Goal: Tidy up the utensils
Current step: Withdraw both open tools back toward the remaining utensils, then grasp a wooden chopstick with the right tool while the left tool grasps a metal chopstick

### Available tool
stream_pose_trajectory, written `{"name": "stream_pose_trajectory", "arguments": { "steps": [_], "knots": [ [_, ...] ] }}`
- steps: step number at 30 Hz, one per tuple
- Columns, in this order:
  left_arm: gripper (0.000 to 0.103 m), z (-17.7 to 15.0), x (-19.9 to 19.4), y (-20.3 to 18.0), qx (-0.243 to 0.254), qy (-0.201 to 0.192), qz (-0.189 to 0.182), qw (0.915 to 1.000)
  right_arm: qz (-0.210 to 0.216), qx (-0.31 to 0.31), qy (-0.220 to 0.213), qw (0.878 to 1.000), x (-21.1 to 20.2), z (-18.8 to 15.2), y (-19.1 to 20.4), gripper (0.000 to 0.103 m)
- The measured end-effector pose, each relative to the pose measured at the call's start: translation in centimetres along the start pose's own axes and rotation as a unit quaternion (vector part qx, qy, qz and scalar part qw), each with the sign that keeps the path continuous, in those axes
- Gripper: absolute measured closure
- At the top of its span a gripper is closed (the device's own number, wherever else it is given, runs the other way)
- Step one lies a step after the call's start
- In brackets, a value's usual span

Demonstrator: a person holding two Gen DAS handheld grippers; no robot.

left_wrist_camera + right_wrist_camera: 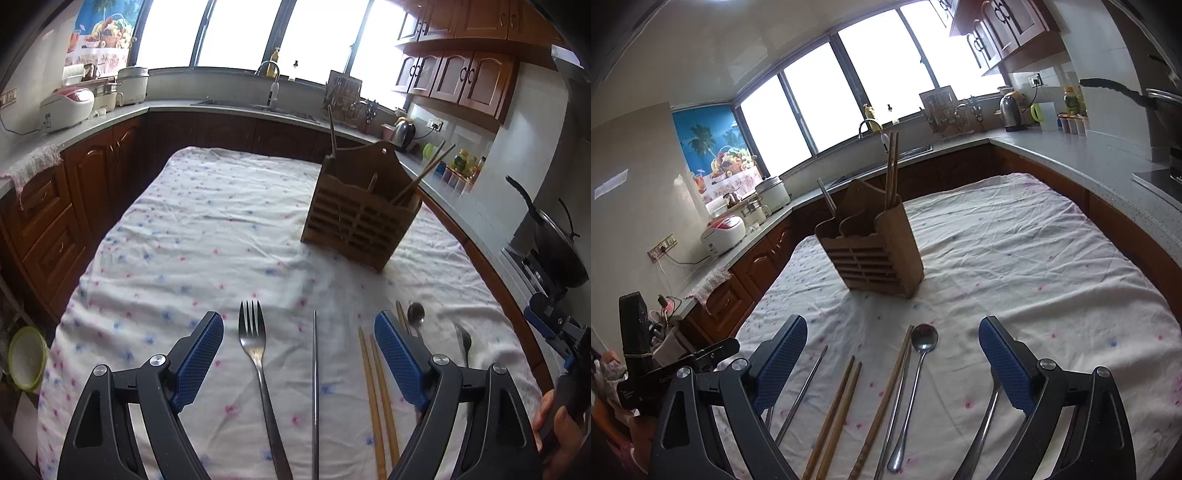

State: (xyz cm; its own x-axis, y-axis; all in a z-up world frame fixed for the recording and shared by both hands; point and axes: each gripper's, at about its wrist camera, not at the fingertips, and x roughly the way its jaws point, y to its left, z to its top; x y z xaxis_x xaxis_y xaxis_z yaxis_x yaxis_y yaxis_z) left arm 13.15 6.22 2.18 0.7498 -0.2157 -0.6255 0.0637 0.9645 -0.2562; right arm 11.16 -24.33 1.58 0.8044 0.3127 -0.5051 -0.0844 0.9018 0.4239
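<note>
1. One flower-print tablecloth (207,236) covers the table, with wooden cabinets (458,79) and bright windows (236,29) around the kitchen.
2. The fork (258,362), steel chopstick (315,387), wooden chopsticks (378,402) and spoon (916,380) lie lengthwise, tips toward the wooden caddy (356,218).
3. The left gripper (299,363) and right gripper (892,363) both hover spread wide, holding nothing.

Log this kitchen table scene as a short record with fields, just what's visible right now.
surface: table with floral cloth
holder: wooden utensil caddy, upright, already holding chopsticks
loose metal: fork, spoon, metal chopstick
loose wood: wooden chopstick pair
left claw: open, empty
right claw: open, empty
</note>
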Motion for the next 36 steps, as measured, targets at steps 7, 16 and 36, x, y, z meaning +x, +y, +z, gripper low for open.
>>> {"name": "stream_pose_trajectory", "arguments": {
  "steps": [7,16,36],
  "knots": [
    [0.019,-0.7,0.2,-0.2,0.001,0.014,0.002,0.9999,0.007,-0.01,0.016,1.0,0.5,-0.7,0.6,0.008],
    [0.019,-0.8,1.2,-0.2,0.0,0.022,0.004,0.9997,0.019,-0.03,0.023,0.999,1.2,-1.2,1.9,0.014],
    [0.044,-0.5,6.5,-1.9,0.041,0.08,-0.001,0.9959,0.031,-0.018,0.152,0.988,9.6,-3.5,1.9,0.077]
  ]
}}
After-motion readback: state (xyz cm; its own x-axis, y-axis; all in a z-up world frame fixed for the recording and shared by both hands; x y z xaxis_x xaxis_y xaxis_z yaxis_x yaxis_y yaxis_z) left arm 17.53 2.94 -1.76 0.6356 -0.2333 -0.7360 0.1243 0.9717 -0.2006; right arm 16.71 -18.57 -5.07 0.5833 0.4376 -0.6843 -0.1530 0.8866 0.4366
